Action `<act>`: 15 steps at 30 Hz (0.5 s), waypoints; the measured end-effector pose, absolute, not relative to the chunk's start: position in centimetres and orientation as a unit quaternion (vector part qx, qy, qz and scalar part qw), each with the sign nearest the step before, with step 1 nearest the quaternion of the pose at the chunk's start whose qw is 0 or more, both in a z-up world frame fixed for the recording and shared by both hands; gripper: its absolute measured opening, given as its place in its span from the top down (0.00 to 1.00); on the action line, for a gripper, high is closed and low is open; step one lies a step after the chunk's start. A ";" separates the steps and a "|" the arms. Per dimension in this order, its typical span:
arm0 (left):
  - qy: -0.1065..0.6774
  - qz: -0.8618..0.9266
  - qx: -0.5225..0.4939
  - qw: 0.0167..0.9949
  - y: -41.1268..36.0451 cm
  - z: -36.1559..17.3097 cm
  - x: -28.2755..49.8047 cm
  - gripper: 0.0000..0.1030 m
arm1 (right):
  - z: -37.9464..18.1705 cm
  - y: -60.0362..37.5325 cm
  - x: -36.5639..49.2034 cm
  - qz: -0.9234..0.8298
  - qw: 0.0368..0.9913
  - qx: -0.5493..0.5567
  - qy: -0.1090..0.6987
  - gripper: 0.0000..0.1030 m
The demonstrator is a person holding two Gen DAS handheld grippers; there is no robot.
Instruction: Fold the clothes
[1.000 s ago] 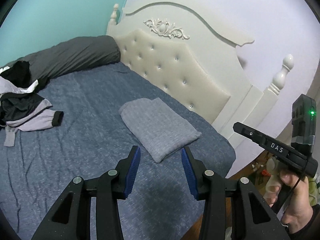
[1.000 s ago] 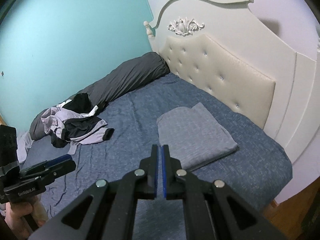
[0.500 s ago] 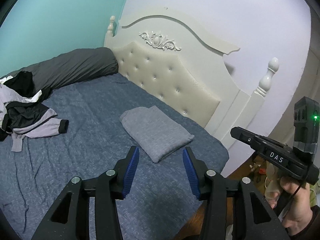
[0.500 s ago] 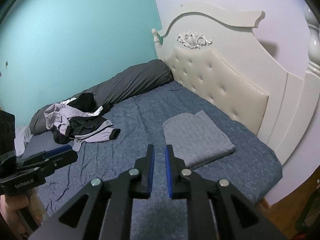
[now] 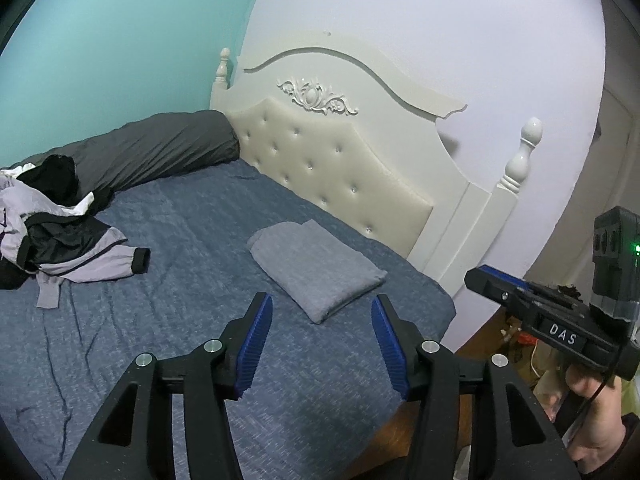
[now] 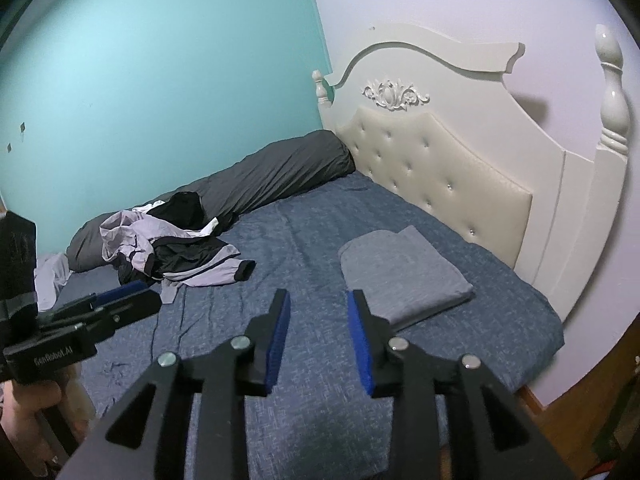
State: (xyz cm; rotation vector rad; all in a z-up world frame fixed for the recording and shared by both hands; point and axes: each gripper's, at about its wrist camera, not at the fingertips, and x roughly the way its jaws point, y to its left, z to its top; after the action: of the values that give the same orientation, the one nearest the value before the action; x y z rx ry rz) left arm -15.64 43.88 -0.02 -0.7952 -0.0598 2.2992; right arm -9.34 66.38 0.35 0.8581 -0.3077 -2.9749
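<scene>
Both tongs, left gripper (image 5: 322, 314) and right gripper (image 6: 318, 310), have just been opening, ribbed blue pads released, empty; rumpled jacket (image 6: 176, 248) partly cut off at left of frame; folded grey cloth (image 5: 316, 266) lies flat.

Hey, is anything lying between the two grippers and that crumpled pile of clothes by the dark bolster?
Nothing visible does. Only bare blue bedspread lies between the left gripper, the right gripper and the crumpled pile. The folded grey garment sits off towards the headboard, clear of that path.

left wrist: above bed (image 5: 160, 240) foot, facing headboard (image 5: 340, 160) | right wrist: likewise | shared: bed, headboard
</scene>
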 end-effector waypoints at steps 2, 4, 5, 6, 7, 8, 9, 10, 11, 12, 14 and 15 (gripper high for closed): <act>-0.023 0.886 -0.308 0.347 43.7 0.0 -15.4 0.44 | 0.2 66.0 -9.1 -0.956 0.017 0.278 -0.098 0.70; -0.023 0.885 -0.307 0.349 43.5 0.1 -15.2 0.44 | 0.1 65.8 -8.9 -0.955 0.017 0.278 -0.099 0.70; -0.023 0.885 -0.306 0.349 43.4 0.1 -15.0 0.44 | 0.1 65.7 -8.7 -0.955 0.015 0.278 -0.100 0.70; -0.022 0.886 -0.305 0.350 43.4 0.1 -14.9 0.44 | 0.1 65.7 -8.5 -0.955 0.013 0.277 -0.101 0.70; -0.022 0.886 -0.305 0.350 43.3 0.1 -14.7 0.44 | 0.1 65.6 -8.3 -0.956 0.012 0.276 -0.102 0.70; -0.021 0.886 -0.304 0.350 43.3 0.1 -14.6 0.44 | 0.1 65.6 -8.2 -0.956 0.013 0.275 -0.103 0.70; -0.022 0.886 -0.304 0.350 43.2 0.1 -14.5 0.44 | 0.1 65.5 -8.0 -0.956 0.013 0.275 -0.105 0.70; -0.022 0.886 -0.304 0.350 43.1 0.1 -14.4 0.43 | 0.2 65.4 -7.8 -0.956 0.013 0.274 -0.106 0.69; -0.021 0.886 -0.303 0.350 43.0 0.1 -14.3 0.43 | 0.2 65.4 -7.7 -0.956 0.013 0.273 -0.106 0.67; -0.021 0.886 -0.303 0.350 43.0 0.1 -14.2 0.43 | 0.2 65.3 -7.6 -0.956 0.013 0.272 -0.106 0.65; -0.018 0.886 -0.302 0.351 42.9 0.1 -13.9 0.42 | 0.3 65.1 -7.3 -0.957 0.013 0.270 -0.106 0.50; -0.016 0.886 -0.301 0.351 42.8 0.1 -13.8 0.42 | 0.3 65.0 -7.1 -0.957 0.013 0.269 -0.106 0.49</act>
State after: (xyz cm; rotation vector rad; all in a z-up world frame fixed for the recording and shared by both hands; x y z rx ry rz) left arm -13.76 42.83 0.10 -0.7795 -0.0418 2.2949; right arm -7.15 64.98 0.31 0.8392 -0.3291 -2.9829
